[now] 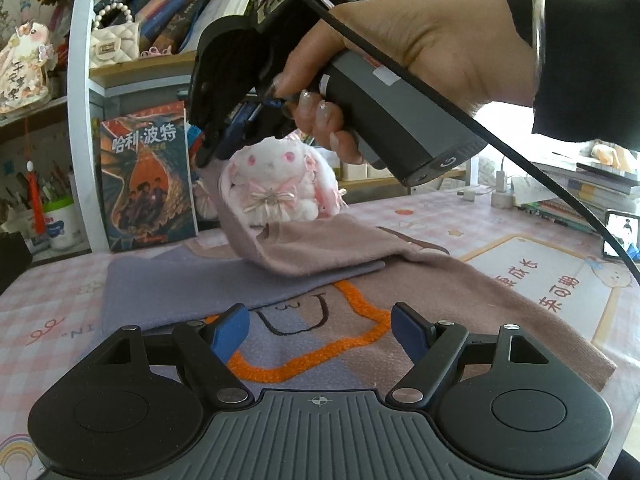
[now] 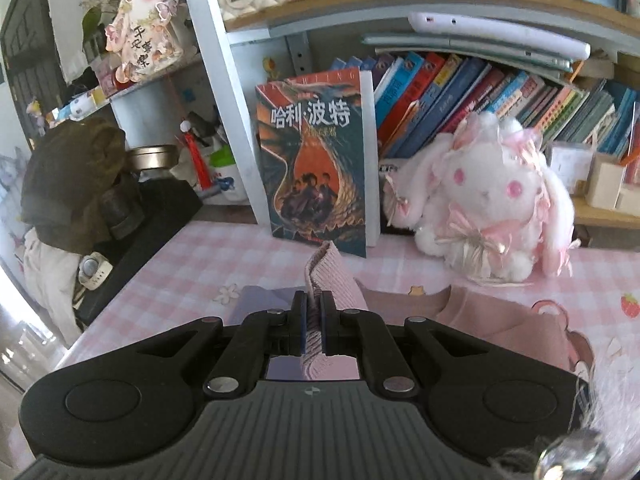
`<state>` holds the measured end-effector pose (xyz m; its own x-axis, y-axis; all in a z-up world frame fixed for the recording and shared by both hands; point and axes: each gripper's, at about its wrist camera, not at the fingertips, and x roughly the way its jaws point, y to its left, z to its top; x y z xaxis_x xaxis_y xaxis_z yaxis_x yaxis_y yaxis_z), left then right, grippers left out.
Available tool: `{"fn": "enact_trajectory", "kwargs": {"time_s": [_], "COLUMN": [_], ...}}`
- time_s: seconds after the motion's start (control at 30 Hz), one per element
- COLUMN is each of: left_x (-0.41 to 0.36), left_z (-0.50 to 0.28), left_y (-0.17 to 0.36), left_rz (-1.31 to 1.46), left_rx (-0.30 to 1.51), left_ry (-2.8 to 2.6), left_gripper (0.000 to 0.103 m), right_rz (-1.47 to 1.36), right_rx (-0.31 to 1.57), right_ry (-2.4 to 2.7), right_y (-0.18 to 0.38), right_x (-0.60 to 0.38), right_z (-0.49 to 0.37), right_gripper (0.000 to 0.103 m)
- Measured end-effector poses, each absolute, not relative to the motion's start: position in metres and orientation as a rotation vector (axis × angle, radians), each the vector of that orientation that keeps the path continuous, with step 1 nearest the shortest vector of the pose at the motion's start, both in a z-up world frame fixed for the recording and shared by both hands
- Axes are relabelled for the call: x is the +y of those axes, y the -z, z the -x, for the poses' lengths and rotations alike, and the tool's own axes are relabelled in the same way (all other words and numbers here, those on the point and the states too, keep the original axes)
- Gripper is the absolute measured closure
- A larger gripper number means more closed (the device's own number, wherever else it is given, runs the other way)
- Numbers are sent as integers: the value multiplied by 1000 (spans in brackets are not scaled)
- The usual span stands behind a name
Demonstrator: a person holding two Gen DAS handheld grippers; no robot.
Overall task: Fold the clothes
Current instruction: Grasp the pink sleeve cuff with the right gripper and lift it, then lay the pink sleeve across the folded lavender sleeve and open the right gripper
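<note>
Your right gripper (image 2: pixel 314 322) sits low centre in the right wrist view, jaws nearly together and pinching a pink ribbed edge of the garment (image 1: pixel 328 244) — the cloth stands up between the pads and pokes out past the tips. In the left wrist view the same gripper shows in the upper middle of the frame, hand (image 1: pixel 404 60) wrapped on the handle, with the pink fabric trailing down from it to the counter (image 1: pixel 60 308).

Your left gripper (image 1: pixel 320 330) is at the bottom centre of its own view, jaws wide with nothing between them, hovering above the orange outline stitched on the garment.

Risks from here:
- The pinch looks thin, only an edge of fabric. A quick pull could slip it out and the fold would fall back.
- The plush rabbit (image 2: pixel 492 200) stands just beyond the lifted cloth, right of centre in the right wrist view. Swing the edge that way and you may snag or topple it.
- The book (image 2: pixel 320 160) leans upright behind the counter, just ahead of the right gripper tips — carrying forward could knock it.
- The left gripper pins nothing, so the lower layer may drag along and wrinkle.

The garment lies spread across the middle of the left view, one part already doubled over.
</note>
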<state>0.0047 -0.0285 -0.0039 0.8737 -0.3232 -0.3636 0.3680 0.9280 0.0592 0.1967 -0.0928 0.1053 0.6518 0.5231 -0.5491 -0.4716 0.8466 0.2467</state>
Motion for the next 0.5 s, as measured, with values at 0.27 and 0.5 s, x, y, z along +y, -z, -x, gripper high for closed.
{"fn": "enact_trajectory", "kwargs": {"time_s": [0.27, 0.5], "left_x": [-30, -32], "left_z": [-5, -10], "left_y": [4, 5], "left_rz": [-137, -155], "left_rx": [363, 393], "left_ry": [355, 338], "left_gripper": [23, 23], "right_rz": [-155, -183], "right_rx": [620, 623], "right_ry": [-605, -597], "right_y": [-115, -103], "right_x": [-108, -146], "right_z": [-182, -139], "right_gripper": [60, 60]}}
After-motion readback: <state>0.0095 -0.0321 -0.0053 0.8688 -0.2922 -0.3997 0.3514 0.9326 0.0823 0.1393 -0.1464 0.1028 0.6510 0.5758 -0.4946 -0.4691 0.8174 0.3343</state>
